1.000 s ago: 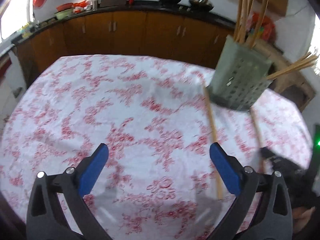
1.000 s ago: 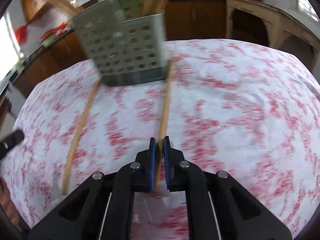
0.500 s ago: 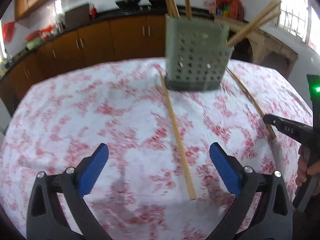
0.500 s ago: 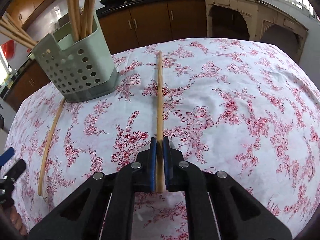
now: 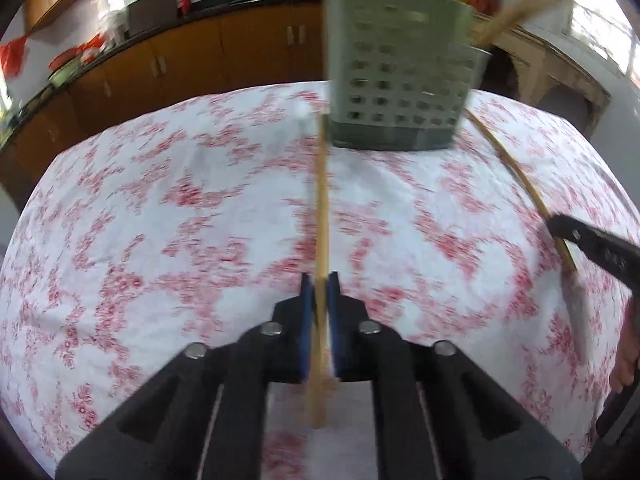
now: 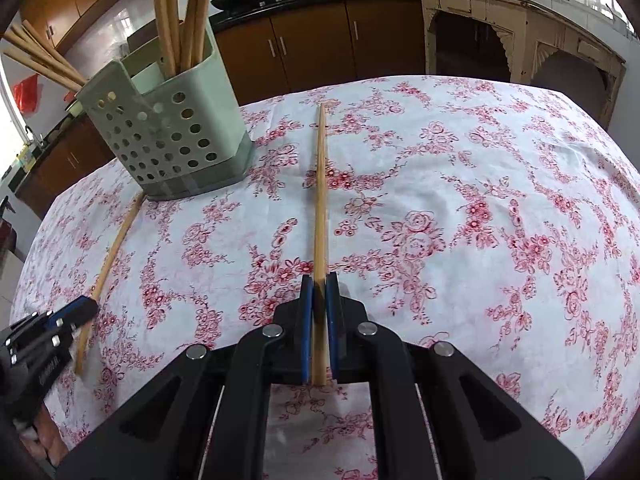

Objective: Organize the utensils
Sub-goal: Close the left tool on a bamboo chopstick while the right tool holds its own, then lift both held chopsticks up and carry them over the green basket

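A green perforated utensil holder (image 6: pixel 168 132) with several wooden chopsticks in it stands on the flowered tablecloth (image 6: pixel 460 208); it also shows in the left wrist view (image 5: pixel 400 76). My right gripper (image 6: pixel 319 284) is shut on a wooden chopstick (image 6: pixel 321 184) that points away over the cloth. My left gripper (image 5: pixel 320 284) is shut on another chopstick (image 5: pixel 322 200) that runs toward the holder's left corner. The left gripper (image 6: pixel 76 312) also shows in the right wrist view beside its chopstick (image 6: pixel 112 256). The right-hand chopstick (image 5: pixel 516 176) shows in the left wrist view.
Brown kitchen cabinets (image 6: pixel 312 44) with a dark counter and pans stand behind the table. A cream wooden cabinet (image 6: pixel 520 36) stands at the back right. The table's edge curves round close behind both grippers.
My left gripper has closed from wide open onto the chopstick lying left of the holder. My right gripper has stayed shut on its chopstick and swung slightly.
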Motion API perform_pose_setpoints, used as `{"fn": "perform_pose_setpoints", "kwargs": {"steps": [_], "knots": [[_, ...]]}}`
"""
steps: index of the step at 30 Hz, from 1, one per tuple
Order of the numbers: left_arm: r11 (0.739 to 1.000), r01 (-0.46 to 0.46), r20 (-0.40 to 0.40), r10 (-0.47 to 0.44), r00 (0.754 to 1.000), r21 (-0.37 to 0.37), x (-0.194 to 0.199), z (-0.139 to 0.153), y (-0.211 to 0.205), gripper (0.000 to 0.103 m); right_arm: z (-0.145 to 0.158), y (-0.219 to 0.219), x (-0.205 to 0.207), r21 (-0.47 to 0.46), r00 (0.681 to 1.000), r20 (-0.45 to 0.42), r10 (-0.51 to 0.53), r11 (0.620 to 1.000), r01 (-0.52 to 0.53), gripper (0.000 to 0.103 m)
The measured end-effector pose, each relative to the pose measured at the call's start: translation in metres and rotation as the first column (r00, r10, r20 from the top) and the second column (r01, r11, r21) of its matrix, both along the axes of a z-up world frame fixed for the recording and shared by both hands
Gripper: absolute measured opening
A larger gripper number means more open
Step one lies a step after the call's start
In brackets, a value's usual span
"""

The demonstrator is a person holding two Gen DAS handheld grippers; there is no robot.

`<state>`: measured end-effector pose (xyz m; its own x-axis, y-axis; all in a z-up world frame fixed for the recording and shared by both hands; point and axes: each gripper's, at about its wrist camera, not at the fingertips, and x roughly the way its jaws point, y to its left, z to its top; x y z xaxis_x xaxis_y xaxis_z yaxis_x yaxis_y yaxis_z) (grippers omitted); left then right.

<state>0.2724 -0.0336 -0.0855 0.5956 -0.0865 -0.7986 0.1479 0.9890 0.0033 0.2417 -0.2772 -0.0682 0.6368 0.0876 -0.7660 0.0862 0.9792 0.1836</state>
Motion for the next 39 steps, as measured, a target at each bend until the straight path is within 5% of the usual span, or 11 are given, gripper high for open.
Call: {"fn": "perform_pose_setpoints", "kwargs": {"steps": [8, 15, 32, 39], "knots": [[0.996, -0.054, 0.004, 0.054, 0.999, -0.070, 0.006, -0.002, 0.042, 0.010, -0.001, 0.009, -0.003, -0.055, 0.999, 0.020, 0.028, 0.998, -0.027, 0.008], [0.998, -0.009, 0.030, 0.010, 1.000, -0.059, 0.000, -0.002, 0.033, 0.028, -0.001, 0.012, -0.002, -0.070, 0.998, 0.021, 0.055, 0.996, -0.053, 0.008], [0.999, -0.010, 0.028, 0.011, 1.000, -0.045, -0.001, -0.003, 0.032, 0.028, -0.002, 0.010, -0.002, -0.063, 0.998, 0.020, 0.058, 0.996, -0.056, 0.008], [0.997, -0.043, 0.024, 0.045, 0.999, -0.057, -0.005, -0.003, 0.042, 0.008, -0.002, 0.010, -0.006, -0.057, 0.998, 0.022, 0.056, 0.997, -0.054, 0.008]]}}
